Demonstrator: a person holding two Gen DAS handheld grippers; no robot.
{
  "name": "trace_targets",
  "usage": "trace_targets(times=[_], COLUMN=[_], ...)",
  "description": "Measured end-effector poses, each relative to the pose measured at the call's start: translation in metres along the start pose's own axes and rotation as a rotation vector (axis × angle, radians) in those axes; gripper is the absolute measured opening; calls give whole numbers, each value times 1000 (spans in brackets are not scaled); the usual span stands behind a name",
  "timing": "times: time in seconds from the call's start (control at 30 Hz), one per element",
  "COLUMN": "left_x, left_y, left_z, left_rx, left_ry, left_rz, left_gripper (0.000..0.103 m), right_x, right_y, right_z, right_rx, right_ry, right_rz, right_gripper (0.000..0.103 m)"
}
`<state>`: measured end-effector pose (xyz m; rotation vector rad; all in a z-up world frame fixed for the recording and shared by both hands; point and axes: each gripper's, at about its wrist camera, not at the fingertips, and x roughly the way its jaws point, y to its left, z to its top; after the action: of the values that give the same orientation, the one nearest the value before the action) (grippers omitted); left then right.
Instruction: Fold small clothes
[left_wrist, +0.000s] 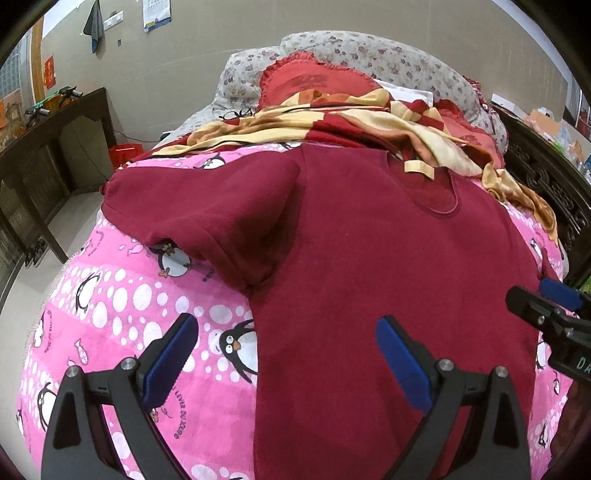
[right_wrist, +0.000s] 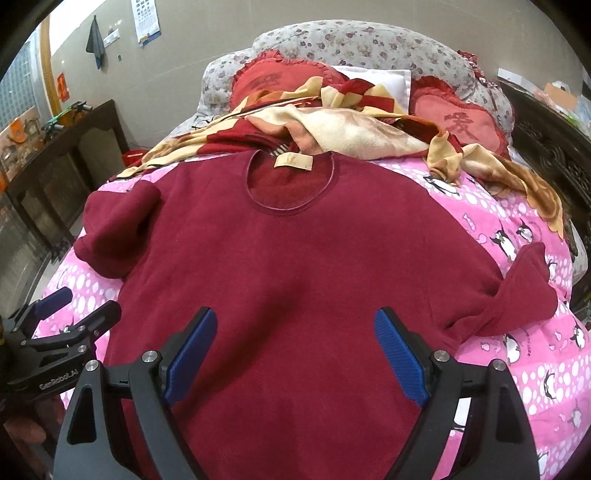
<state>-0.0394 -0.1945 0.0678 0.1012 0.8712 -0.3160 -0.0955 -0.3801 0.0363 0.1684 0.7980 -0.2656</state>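
Two blue-padded grippers, left (left_wrist: 286, 365) and right (right_wrist: 295, 354), hover spread wide, holding nothing, above flat dark-red fleece sweatshirt (right_wrist: 288, 258) on pink penguin-print blanket (left_wrist: 122, 302).

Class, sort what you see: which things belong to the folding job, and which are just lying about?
For the job:
maroon sweater
left gripper
right gripper

Lying about:
penguin blanket
checked blanket
heart cushion
glasses

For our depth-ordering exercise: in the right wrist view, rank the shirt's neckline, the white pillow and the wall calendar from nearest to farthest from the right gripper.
1. Neckline, centre, on the maroon shirt.
2. White pillow, beyond it at the bed's head.
3. Wall calendar, upper left, on the far wall.
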Motion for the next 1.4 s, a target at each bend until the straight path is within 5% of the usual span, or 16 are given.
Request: trace_targets(times=[1.4], left_x=[14], left_y=[19], left_z=[5], left_rx=[-53], left_ry=[19], left_rz=[-4], left_gripper=[99], right_x=[32], right_y=[24], right_z=[3], right_rx=[-23], right_ry=[56], right_rz=[-13], right_gripper=[102])
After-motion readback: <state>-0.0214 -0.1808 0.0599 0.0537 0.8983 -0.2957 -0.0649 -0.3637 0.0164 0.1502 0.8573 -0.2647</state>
